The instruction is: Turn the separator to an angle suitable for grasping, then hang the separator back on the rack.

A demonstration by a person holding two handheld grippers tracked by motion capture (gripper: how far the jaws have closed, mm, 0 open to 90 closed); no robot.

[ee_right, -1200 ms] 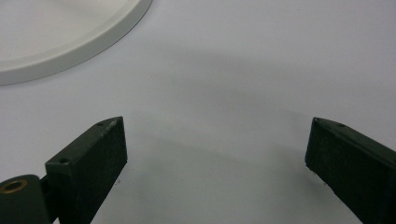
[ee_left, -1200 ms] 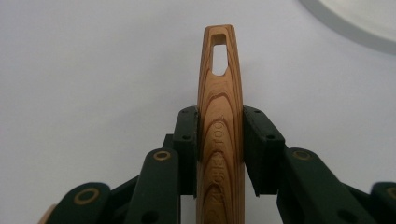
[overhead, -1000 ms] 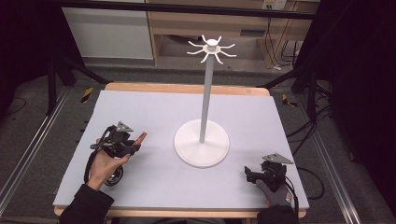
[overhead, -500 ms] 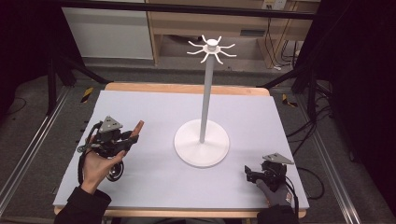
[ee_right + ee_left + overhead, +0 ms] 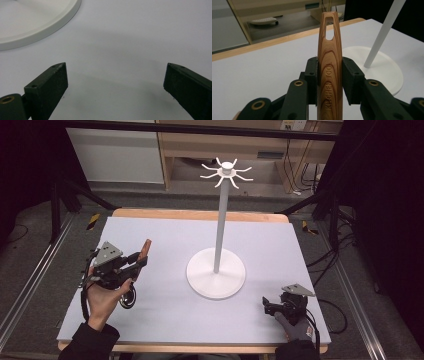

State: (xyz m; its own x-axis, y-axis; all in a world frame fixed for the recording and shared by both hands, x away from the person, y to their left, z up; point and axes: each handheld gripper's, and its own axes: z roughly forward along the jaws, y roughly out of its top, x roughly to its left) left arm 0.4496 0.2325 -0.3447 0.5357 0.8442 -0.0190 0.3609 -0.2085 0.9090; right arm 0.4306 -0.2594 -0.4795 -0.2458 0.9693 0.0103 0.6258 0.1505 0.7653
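A wooden kitchen-tool handle [image 5: 329, 50], stamped "KITCHEN TOOL" and slotted at its tip, stands clamped between the pads of my left gripper [image 5: 329, 75]. In the high view this left gripper [image 5: 134, 264] hovers over the table's left side, and the handle [image 5: 144, 249] points up and right toward the white hook stand [image 5: 220, 220]. A dark round part [image 5: 129, 298] shows below the person's hand; I cannot tell what it is. My right gripper [image 5: 267, 306] rests low at the front right, jaws wide apart with bare table between them [image 5: 115, 82].
The stand's round base [image 5: 216, 272] sits mid-table, and its edge is close ahead of the right gripper [image 5: 32, 20]. Its crown of hooks [image 5: 226, 170] spreads at the top of the pole. The pale table top [image 5: 165, 235] has a wooden edge at the back.
The left gripper has shifted left and slightly away with the wooden handle still in it. The right gripper has stayed put.
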